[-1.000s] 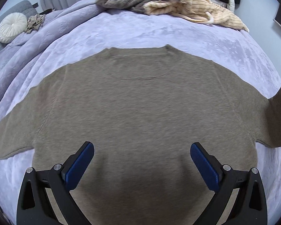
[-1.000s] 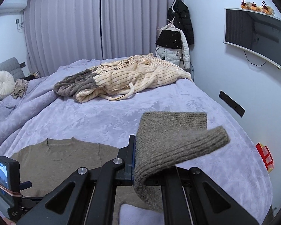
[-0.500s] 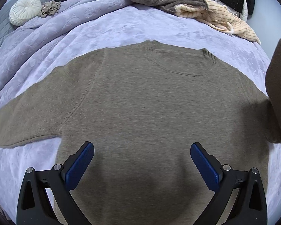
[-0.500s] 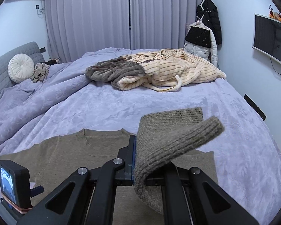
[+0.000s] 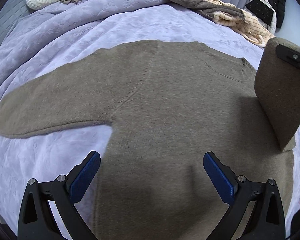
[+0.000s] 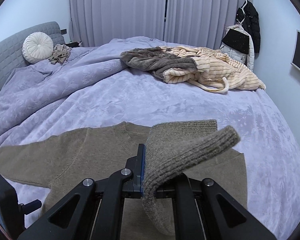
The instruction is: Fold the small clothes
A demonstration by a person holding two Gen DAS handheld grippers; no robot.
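Two tools worked over a brown sweater that lay spread flat on the lavender bed cover, its neckline toward the far side of the bed. The left tool hovered above the sweater's lower body with its jaws spread wide and nothing between the blue pads. One sleeve stretched out flat to the left in that view, lying on the cover.

The right tool was clamped tight on the cuff of the other sleeve, which was lifted off the bed and bent back over the body of the sweater; the ribbed cuff end curled free to the right of the jaws. In the left wrist view that raised sleeve stood at the right edge, with the right tool's black frame at its top.

Farther back on the bed lay a heap of cream striped and grey-brown clothing. A round white cushion rested against the grey headboard, with a small crumpled beige garment just beside it. Pale curtains hung behind, and dark and light jackets hung at the right wall.
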